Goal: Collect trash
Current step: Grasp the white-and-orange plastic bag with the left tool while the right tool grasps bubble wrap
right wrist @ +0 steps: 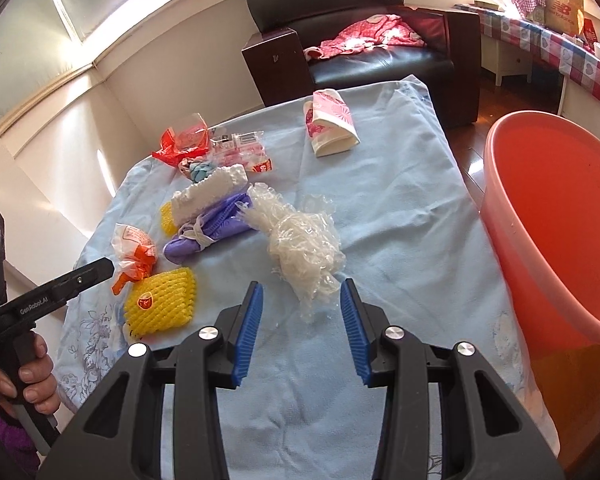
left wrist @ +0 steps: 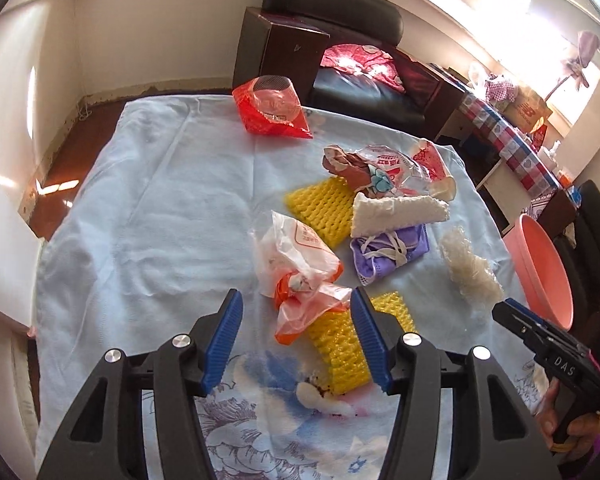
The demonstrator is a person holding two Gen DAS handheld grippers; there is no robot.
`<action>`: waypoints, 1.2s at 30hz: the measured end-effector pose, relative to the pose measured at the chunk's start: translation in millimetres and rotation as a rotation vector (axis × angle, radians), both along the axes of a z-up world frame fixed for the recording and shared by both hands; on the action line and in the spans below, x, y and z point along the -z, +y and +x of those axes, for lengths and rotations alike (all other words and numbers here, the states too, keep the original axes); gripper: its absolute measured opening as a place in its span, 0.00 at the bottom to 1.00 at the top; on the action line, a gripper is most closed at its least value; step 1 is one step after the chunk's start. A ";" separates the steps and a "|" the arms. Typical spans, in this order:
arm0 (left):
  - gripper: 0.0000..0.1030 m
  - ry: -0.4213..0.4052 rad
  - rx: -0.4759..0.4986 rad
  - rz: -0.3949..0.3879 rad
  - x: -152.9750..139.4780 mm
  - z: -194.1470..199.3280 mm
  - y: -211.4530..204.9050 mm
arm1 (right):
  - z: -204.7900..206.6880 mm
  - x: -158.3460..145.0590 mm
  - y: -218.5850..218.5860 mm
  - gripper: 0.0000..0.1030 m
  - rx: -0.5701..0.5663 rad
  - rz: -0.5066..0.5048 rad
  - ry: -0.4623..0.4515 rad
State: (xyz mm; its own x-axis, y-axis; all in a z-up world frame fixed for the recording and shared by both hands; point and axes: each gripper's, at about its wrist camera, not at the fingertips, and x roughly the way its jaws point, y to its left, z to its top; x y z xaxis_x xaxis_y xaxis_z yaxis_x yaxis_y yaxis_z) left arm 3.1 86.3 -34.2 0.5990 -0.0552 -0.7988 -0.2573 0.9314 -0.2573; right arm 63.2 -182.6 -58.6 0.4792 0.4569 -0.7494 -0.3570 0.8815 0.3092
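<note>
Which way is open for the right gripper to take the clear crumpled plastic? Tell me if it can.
Probably yes. The right gripper stands open just short of the clear crumpled plastic, with only bare blue cloth between them and nothing lying on the plastic.

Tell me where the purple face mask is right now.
The purple face mask lies mid-table on the blue cloth, partly under the white foam net, left of the clear crumpled plastic in the right wrist view.

Your counter (right wrist: 400,208) wears a soft matt blue cloth. On it you have a crinkled clear plastic wrap (right wrist: 304,244), glossy; a yellow foam net (right wrist: 160,304), rough and meshed; a white foam net (right wrist: 208,192); and a thin shiny bag (left wrist: 296,276). The pink tub (right wrist: 548,208) is smooth plastic. Your gripper pads (right wrist: 248,332) are ribbed blue rubber.
</note>
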 end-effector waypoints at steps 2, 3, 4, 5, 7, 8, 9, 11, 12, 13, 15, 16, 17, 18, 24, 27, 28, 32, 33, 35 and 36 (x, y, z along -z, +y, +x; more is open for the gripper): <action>0.54 0.008 0.002 -0.020 3.6 6.2 -1.7 | 1.8 1.2 -2.7 0.40 0.005 0.005 0.007; 0.54 0.015 0.003 -0.013 5.6 9.0 -3.5 | 2.4 1.7 -4.7 0.40 0.008 0.009 0.009; 0.54 0.023 0.002 -0.006 8.2 11.4 -5.0 | 3.1 2.4 -5.5 0.40 0.011 0.012 0.011; 0.54 0.032 0.003 -0.004 10.6 14.1 -6.3 | 3.7 2.7 -6.3 0.40 0.012 0.015 0.011; 0.53 0.044 0.001 -0.004 15.3 16.6 -6.8 | 4.3 2.6 -6.9 0.40 0.010 0.018 0.010; 0.51 0.050 0.001 -0.002 17.5 17.2 -7.1 | 4.4 2.4 -7.0 0.40 0.008 0.020 0.009; 0.45 0.056 0.006 -0.005 19.7 17.3 -6.7 | 4.4 2.0 -6.7 0.40 0.005 0.025 0.009; 0.44 0.052 0.009 -0.001 20.8 15.2 -5.3 | 4.6 0.6 -6.6 0.40 -0.001 0.034 0.010; 0.42 0.050 0.011 0.001 20.5 14.1 -4.8 | 4.7 -0.1 -6.0 0.40 -0.004 0.036 0.008; 0.42 0.047 0.012 0.002 20.1 12.9 -4.5 | 5.1 -0.7 -5.3 0.40 -0.007 0.037 0.006; 0.38 0.041 0.012 -0.001 19.6 9.7 -2.1 | 5.6 -2.6 -3.3 0.40 -0.015 0.037 0.001; 0.35 0.039 0.013 -0.004 19.4 8.4 -1.5 | 5.7 -3.3 -1.9 0.40 -0.018 0.035 -0.002; 0.27 0.038 0.013 -0.008 19.4 7.1 -0.2 | 5.7 -3.8 -0.6 0.40 -0.022 0.033 -0.005; 0.26 0.037 0.013 -0.015 19.1 5.4 1.2 | 6.2 -4.2 0.5 0.40 -0.025 0.029 -0.007; 0.22 0.016 0.005 -0.012 14.9 -2.7 5.8 | 12.6 -7.3 8.4 0.46 -0.032 0.002 -0.022; 0.21 0.003 0.002 -0.011 10.3 -6.7 8.3 | 16.0 -11.3 14.2 0.47 -0.040 -0.005 -0.040; 0.21 -0.001 0.002 -0.010 8.7 -7.9 9.0 | 18.1 -11.9 16.0 0.47 -0.043 -0.013 -0.043; 0.21 -0.011 -0.001 -0.013 4.1 -11.4 10.2 | 23.6 -18.6 23.9 0.48 -0.059 -0.034 -0.060; 0.21 -0.013 0.000 -0.013 3.3 -12.1 10.0 | 23.9 -21.6 24.2 0.48 -0.059 -0.037 -0.071; 0.21 -0.017 0.003 -0.015 2.6 -13.9 10.8 | 23.6 -26.6 23.1 0.48 -0.060 -0.035 -0.087; 0.21 -0.017 0.004 -0.014 2.3 -14.3 10.5 | 24.1 -27.9 22.8 0.48 -0.061 -0.039 -0.090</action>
State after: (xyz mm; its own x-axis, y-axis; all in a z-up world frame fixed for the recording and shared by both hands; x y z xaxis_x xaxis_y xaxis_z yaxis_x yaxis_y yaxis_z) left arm -11.1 96.8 -36.5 0.6125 -0.0690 -0.7874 -0.2489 0.9287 -0.2750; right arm 87.3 -159.8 -30.7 0.5174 0.4590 -0.7222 -0.4354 0.8678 0.2396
